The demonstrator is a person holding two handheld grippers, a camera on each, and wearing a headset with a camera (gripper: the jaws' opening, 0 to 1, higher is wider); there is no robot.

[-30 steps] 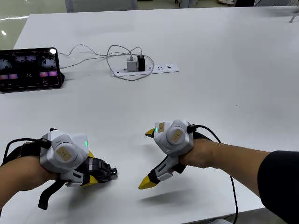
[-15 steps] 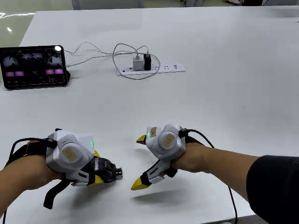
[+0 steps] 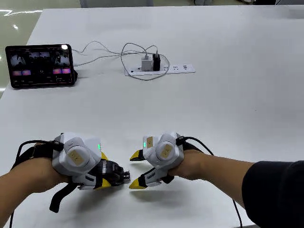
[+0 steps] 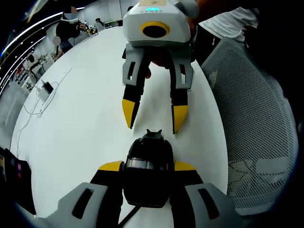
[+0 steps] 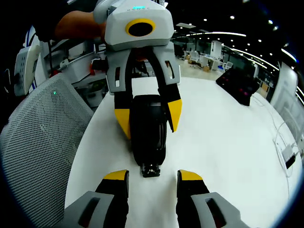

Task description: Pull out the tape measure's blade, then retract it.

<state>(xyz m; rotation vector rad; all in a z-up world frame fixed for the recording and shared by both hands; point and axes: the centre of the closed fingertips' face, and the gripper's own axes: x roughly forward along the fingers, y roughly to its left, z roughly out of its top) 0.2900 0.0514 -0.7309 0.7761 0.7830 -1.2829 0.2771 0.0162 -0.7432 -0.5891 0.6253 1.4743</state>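
Left fingers: Your left gripper (image 3: pixel 104 170) is clamped on the black tape measure (image 3: pixel 114 172), with one yellow pad pressed to each side of the case.
Right fingers: Your right gripper (image 3: pixel 136 169) stands with its jaws parted and holds nothing. The yellow tips straddle the blade hook (image 5: pixel 151 170) without touching it.
Tape measure: It sits at the near edge of the white table (image 3: pixel 213 104), left of centre, held in your left jaws just over the tabletop. Its blade end points right, toward the other gripper. From these views you cannot tell whether any blade is drawn out beyond the hook.
Hands: Both of your fists are wrapped around the grey gripper bodies, which face each other tip to tip and close together. Your left forearm comes in from the near left. Your right forearm, in a dark sleeve, comes in from the near right.
Cables: A black lead loops from each gripper back along the wrist.
Far left: A tablet (image 3: pixel 42 65) stands lit, well apart from your hands.
Far centre: A white power strip (image 3: pixel 161 69) holds one white plug and one black, and thin white cords (image 3: pixel 102 52) trail from it toward the tablet.
Off the table: A grey mesh chair (image 4: pixel 256 118) stands beside the near edge.
In the way: The stretch of table between the grippers and the power strip lies bare.
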